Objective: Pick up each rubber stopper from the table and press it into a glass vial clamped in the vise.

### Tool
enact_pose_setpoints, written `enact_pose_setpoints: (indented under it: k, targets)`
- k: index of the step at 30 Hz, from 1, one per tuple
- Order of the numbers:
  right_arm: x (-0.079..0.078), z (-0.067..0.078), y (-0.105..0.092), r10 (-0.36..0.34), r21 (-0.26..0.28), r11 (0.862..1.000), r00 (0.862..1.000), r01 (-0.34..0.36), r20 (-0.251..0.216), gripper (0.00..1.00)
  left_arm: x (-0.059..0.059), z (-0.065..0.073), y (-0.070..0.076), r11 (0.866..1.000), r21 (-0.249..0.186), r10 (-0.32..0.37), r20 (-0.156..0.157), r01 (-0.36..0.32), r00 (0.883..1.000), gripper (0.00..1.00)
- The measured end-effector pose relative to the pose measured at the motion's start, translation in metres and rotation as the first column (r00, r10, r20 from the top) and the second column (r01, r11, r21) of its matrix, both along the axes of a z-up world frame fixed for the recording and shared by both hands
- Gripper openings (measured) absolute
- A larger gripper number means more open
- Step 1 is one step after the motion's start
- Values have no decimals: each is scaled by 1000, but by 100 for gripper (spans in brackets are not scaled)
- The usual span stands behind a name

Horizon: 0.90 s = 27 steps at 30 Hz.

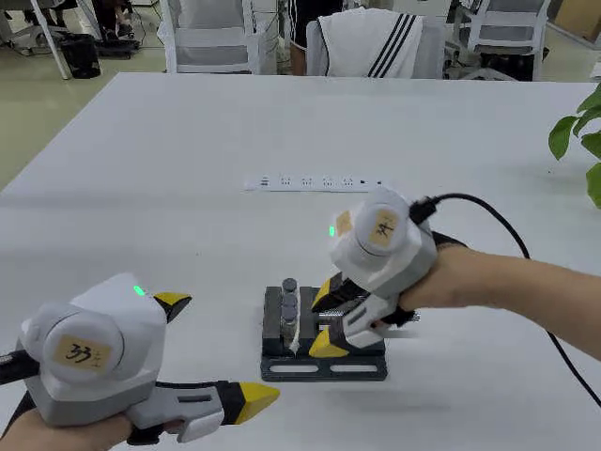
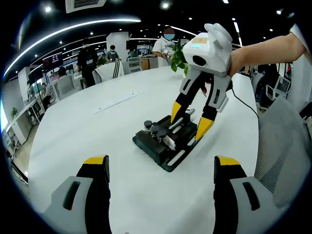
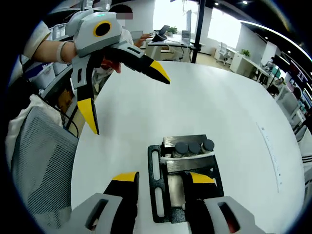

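A black vise (image 1: pixel 324 365) stands on the white table and clamps three glass vials (image 1: pixel 289 303) in a row, each capped with a dark grey rubber stopper (image 3: pixel 194 146). My right gripper (image 1: pixel 325 319) hangs open just right of the vials, its yellow-tipped jaws straddling the vise body (image 3: pixel 158 195). From the left gripper view, the right gripper (image 2: pixel 190 119) is over the vise (image 2: pixel 165 141). My left gripper (image 1: pixel 214 349) is open and empty at the near left, well clear of the vise. In the right gripper view the left gripper (image 3: pixel 125 92) hovers above the table.
A white power strip (image 1: pixel 315 182) lies mid-table beyond the vise. A black cable (image 1: pixel 507 225) runs from the right gripper over the table. Plant leaves (image 1: pixel 582 132) reach in at the right edge. Chairs (image 1: pixel 371 42) stand along the far side.
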State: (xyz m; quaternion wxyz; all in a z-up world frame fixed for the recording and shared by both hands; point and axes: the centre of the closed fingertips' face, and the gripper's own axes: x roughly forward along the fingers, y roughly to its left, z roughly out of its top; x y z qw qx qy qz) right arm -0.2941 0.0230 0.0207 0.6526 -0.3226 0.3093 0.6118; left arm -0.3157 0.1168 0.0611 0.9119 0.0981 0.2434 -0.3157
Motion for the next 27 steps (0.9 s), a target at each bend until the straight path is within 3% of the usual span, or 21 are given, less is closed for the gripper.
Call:
enact_pose_setpoints:
  k: [7,11,19,25,27]
  targets:
    - [-8,-8,-33,-140,82,987,990,138,14,69,-3,-7,1,1000,-11,1,-8,-1,1000,87]
    - [-11,-11,-49,-213,108,972,977,211,4,82,-6,-10,2,1000,-17,-1,-17,0,1000,88]
    - [-15,-10,-80,-322,148,936,947,320,-13,99,-10,-18,9,1000,-19,-3,-34,3,999,89]
    - [-22,-12,-104,-384,154,910,923,384,-30,99,-16,-18,15,1000,-22,5,-44,-6,999,91]
    - [-23,-12,-113,-413,159,896,910,414,-41,99,-17,-19,17,1000,-24,9,-48,-10,999,92]
